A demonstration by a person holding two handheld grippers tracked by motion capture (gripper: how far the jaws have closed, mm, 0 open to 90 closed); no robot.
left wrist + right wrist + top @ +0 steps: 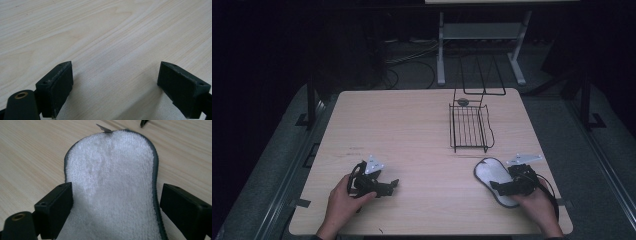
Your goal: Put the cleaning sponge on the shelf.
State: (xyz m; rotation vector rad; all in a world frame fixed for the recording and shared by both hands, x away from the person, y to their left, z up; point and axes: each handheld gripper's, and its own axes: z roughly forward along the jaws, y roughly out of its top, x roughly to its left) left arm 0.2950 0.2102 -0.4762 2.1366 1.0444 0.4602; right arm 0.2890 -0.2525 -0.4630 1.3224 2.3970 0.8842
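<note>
A white fleecy insole-shaped pad [490,171] with a dark rim lies flat on the wooden table [402,130] at the front right. My right gripper [495,187] hovers over its near end, open; in the right gripper view the two black jaws stand wide on either side of the pad [112,165] without pressing on it, and the right gripper [116,205] holds nothing. At the front left, my left gripper [393,185] rests low over bare wood. The left gripper [115,85] is open with nothing between its jaws.
A black wire rack [469,127] stands at the back right of the table, just beyond the pad, with a small dark round object [463,102] behind it. A white stand's legs [441,60] and cables are on the floor past the far edge.
</note>
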